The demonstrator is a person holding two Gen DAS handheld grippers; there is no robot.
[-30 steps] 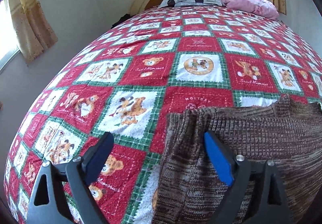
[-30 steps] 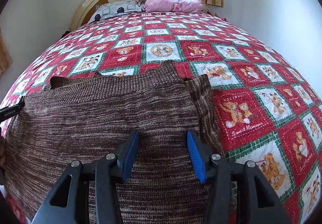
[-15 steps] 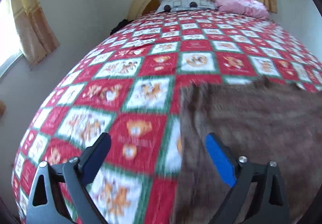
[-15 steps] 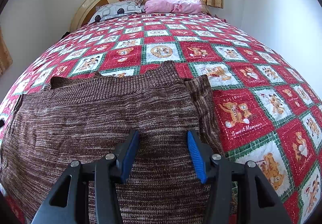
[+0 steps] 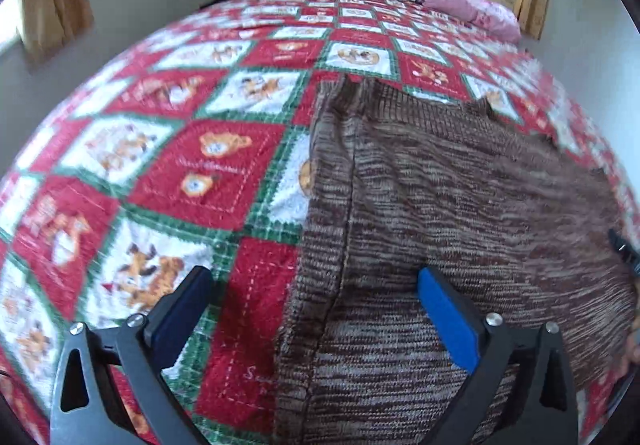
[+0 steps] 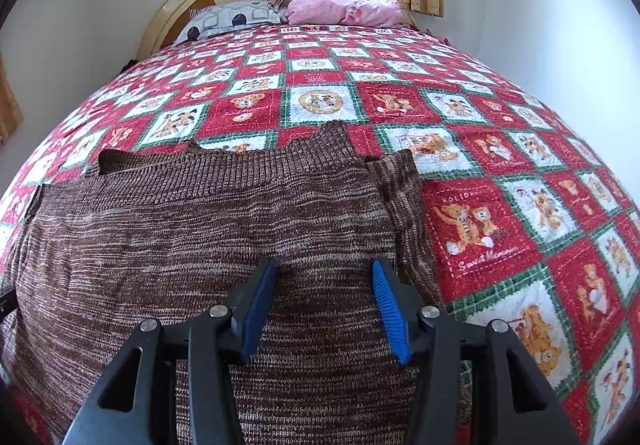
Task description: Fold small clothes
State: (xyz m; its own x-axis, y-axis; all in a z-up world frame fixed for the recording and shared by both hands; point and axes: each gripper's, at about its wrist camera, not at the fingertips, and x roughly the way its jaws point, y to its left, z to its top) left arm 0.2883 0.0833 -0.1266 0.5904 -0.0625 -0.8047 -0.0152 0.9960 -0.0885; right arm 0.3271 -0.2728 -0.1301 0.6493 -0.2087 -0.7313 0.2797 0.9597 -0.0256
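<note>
While both hand-held grippers hover apart, left opening, brown marled sweater lies flat.

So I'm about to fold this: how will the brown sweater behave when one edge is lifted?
The sweater will probably go floppy: it is a soft knit lying limp on the quilt. Its ribbed, fuzzy surface should grip rather than slip on the quilt's pile, so pushing may bunch it. It looks thick, so likely heavy enough to sag from one grip.
</note>
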